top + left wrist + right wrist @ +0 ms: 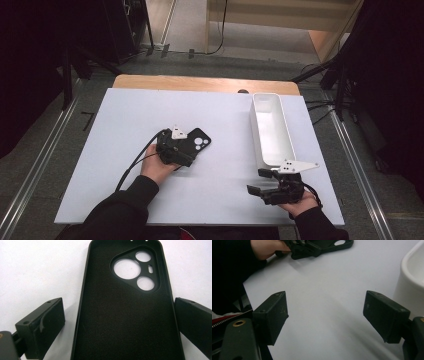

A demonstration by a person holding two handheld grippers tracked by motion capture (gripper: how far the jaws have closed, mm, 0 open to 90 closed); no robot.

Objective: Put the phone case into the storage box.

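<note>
Now close the left gripper (117, 322), wide open astride the black rubbery phone case (125, 315), squarely on its long edges (right gripper (324, 312) gapes empty)

The white board (150, 115) lies bare across its far left and along the middle between the two grippers, giving open passage there. The black phone case (192, 144) lies flat left of centre, with the left gripper (181, 150) astride it. At the right, the tall white bin (272, 127) walls off that edge, just beyond the right gripper (261, 182).
</note>
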